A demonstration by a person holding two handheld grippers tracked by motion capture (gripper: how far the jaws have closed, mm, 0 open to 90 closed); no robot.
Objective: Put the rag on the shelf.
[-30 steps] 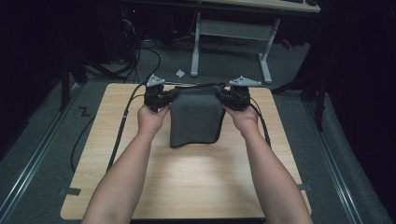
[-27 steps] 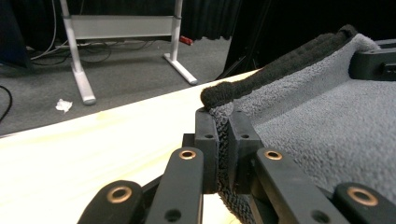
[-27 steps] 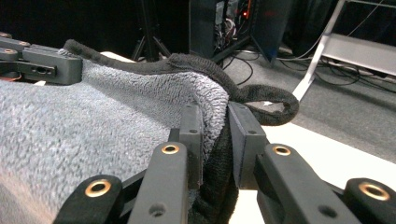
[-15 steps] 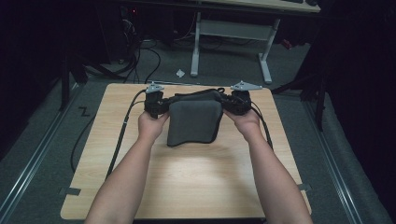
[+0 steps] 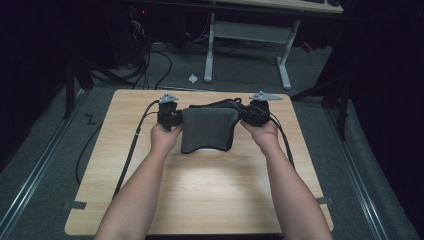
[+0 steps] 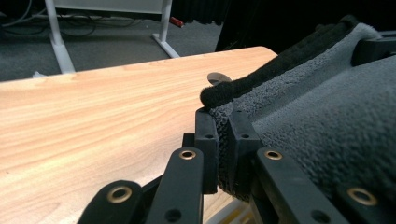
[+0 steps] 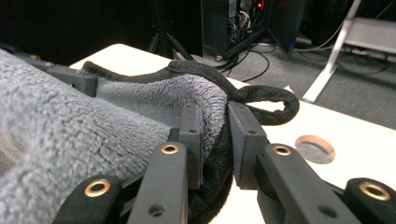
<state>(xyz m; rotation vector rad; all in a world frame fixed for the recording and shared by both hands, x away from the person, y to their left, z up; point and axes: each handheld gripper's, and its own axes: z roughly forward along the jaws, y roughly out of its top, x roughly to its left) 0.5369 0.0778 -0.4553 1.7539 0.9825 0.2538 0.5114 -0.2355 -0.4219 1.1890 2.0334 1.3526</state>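
I pinch the towel at its far corners, left gripper and right gripper each clamped on cloth, so it hangs spread flat over the surface for laying down

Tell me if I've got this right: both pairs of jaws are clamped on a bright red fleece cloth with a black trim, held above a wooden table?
Not quite: the fleece cloth with a black trim is grey, not red, as the high view shows. The rest holds: the left gripper and right gripper each have their jaws clamped on an edge of it, above the light wooden table.
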